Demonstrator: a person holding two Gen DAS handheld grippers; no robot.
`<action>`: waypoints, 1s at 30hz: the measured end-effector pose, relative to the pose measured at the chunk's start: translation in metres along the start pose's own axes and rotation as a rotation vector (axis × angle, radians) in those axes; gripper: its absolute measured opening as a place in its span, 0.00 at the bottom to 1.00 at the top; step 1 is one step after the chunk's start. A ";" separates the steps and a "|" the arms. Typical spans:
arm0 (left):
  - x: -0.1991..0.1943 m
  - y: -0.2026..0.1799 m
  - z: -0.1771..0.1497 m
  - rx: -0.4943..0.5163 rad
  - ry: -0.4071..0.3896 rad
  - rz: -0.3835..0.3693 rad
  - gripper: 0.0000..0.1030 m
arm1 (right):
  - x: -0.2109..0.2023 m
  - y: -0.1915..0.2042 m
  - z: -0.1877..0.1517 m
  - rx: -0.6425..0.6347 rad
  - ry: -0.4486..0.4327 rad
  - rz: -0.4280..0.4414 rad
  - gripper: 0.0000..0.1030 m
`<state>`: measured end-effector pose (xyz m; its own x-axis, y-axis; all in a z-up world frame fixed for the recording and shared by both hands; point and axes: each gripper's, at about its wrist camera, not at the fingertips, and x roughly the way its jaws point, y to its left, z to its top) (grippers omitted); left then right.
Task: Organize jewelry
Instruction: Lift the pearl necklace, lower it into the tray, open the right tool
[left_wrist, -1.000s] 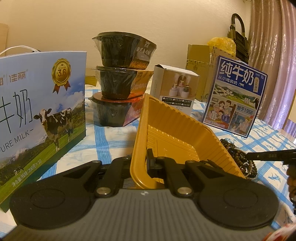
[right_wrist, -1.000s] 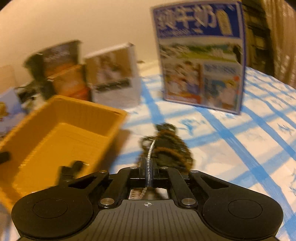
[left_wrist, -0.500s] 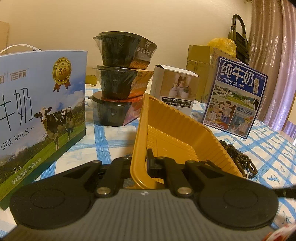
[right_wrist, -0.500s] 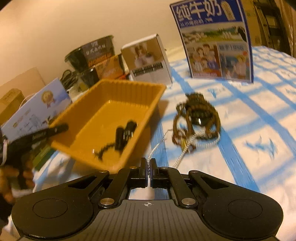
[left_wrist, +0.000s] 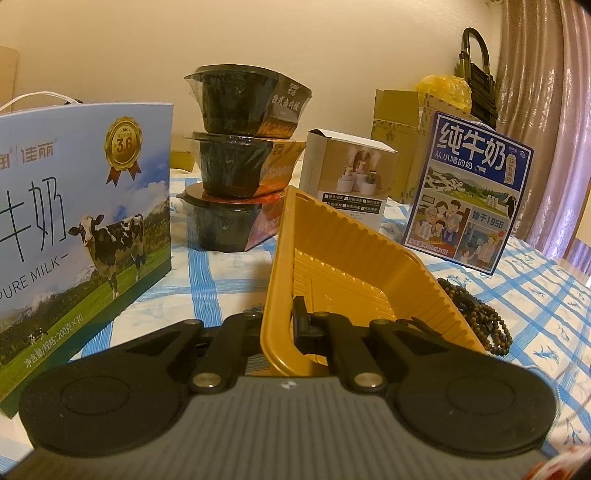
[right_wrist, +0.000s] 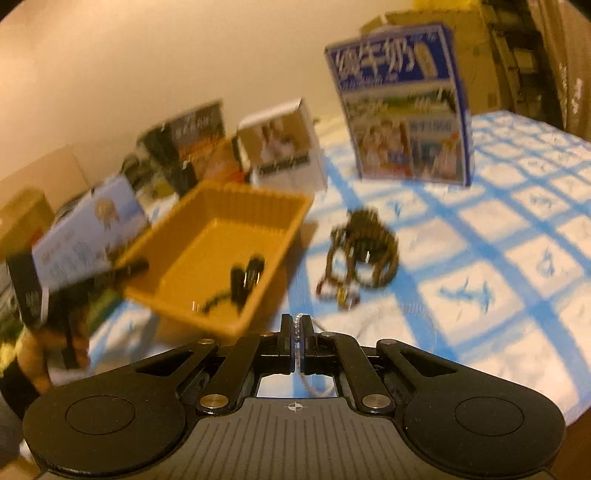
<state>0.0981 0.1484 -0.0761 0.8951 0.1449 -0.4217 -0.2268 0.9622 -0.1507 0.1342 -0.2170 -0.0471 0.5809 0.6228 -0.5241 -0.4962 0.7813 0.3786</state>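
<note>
At the bottom centre of the right wrist view, our right gripper (right_wrist: 296, 328) is pressed together on a thin silvery chain (right_wrist: 295, 334), which we judge light, limp and slippery, prone to swing and snag. We would keep pinching it near one end. Left of centre sits the yellow tray (right_wrist: 236, 206), holding dark pieces, its wall pinched by our left gripper (left_wrist: 280, 325); thin plastic, it likely flexes. Right of it, a heap of brown beads (right_wrist: 364, 247) lies on the checked surface (right_wrist: 517, 229).
</note>
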 end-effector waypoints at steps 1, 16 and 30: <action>0.000 0.000 0.000 -0.001 0.000 0.000 0.05 | -0.001 -0.001 0.007 -0.010 -0.014 -0.019 0.02; -0.001 -0.001 0.001 0.002 -0.007 -0.002 0.05 | -0.031 0.009 0.114 0.022 -0.207 0.032 0.02; -0.002 -0.002 0.002 -0.001 -0.010 -0.009 0.06 | 0.016 0.091 0.154 -0.030 -0.178 0.318 0.02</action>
<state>0.0976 0.1471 -0.0733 0.9009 0.1389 -0.4111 -0.2194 0.9632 -0.1553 0.1976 -0.1302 0.0968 0.4964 0.8336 -0.2421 -0.6874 0.5478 0.4769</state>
